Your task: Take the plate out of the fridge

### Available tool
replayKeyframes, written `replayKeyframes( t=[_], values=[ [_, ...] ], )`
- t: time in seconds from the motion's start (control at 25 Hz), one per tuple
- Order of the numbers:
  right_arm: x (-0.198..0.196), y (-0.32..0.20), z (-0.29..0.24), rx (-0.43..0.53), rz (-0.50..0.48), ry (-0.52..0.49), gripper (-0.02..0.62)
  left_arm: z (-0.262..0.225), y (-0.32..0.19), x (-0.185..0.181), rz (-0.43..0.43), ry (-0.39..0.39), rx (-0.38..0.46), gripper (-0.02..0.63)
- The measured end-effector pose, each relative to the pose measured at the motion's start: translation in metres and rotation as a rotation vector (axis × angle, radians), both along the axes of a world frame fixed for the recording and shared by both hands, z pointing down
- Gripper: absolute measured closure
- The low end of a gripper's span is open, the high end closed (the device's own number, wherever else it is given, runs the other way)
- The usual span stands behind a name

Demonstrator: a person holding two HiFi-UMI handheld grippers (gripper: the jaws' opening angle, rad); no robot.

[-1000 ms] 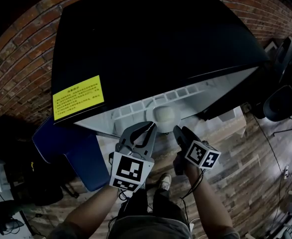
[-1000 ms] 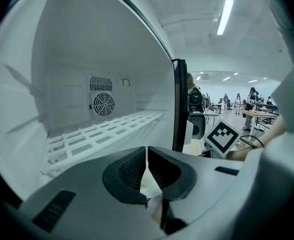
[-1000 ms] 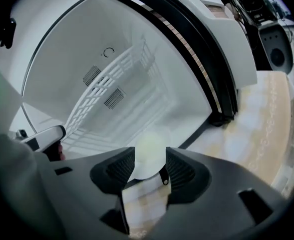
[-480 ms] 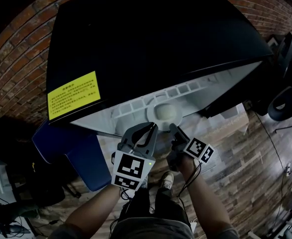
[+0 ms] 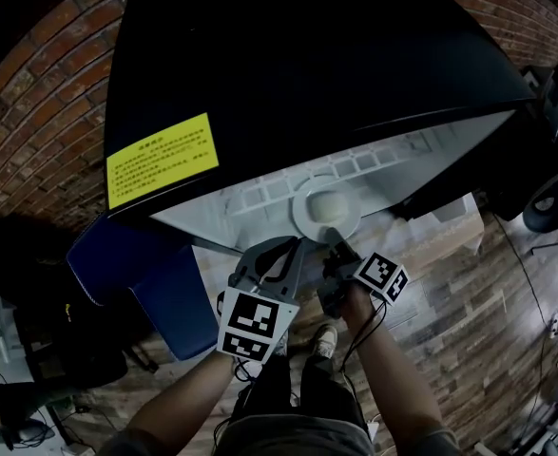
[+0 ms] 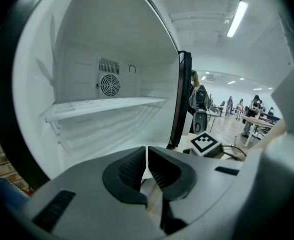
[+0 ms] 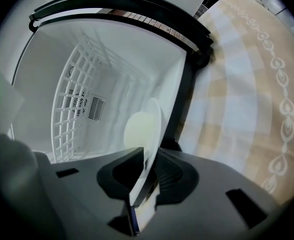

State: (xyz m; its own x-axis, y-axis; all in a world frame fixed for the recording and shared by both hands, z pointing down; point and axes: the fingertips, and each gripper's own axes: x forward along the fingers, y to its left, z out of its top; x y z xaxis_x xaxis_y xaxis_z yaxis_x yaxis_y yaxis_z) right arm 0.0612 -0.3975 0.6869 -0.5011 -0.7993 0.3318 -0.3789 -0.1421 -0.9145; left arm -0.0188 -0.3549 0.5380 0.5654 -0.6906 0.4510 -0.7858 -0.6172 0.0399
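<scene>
Mostly the fridge (image 5: 307, 65) hid its own inside from the head view: only its black top, a yellow label (image 5: 162, 158) and a pale strip of the open compartment showed. The plate (image 5: 321, 207) appeared there as a white round at the compartment's front edge, its near rim covered by the right gripper (image 5: 334, 239). The right gripper view made the grip plain, with the plate (image 7: 142, 126) seen nearly edge-on and its rim clamped between the two jaws of the right gripper (image 7: 149, 160). Behind it ran a white wire shelf (image 7: 79, 84), and a pale checked surface (image 7: 247, 84) at the right was hard to identify. The left gripper (image 5: 291, 245) hung just beside the right one. Its own view showed the jaws of the left gripper (image 6: 147, 156) pressed together with nothing between them, facing a solid shelf (image 6: 101, 106) and a round fan vent (image 6: 109, 84), with no plate in sight from that side
</scene>
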Motion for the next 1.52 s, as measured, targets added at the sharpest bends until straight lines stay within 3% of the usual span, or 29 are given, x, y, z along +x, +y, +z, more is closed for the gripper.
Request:
replayKeyframes(
  t=[0.48, 0.84, 1.16, 1.52],
  values=[
    [0.002, 0.006, 0.001, -0.092, 0.118, -0.167, 0.56, 0.002, 0.016, -0.008, 0.007, -0.001, -0.014, 0.58],
    [0.008, 0.019, -0.012, -0.098, 0.13, -0.17, 0.563, -0.005, 0.025, -0.007, 0.01, -0.003, 0.0, 0.58],
    [0.021, 0.029, -0.059, -0.065, 0.17, -0.233, 0.563, -0.026, 0.032, -0.002, 0.018, -0.001, 0.034, 0.58],
    [0.06, 0.052, -0.121, -0.044, 0.253, -0.225, 0.563, -0.055, 0.038, 0.017, 0.04, 0.035, 0.079, 0.58]
  ],
)
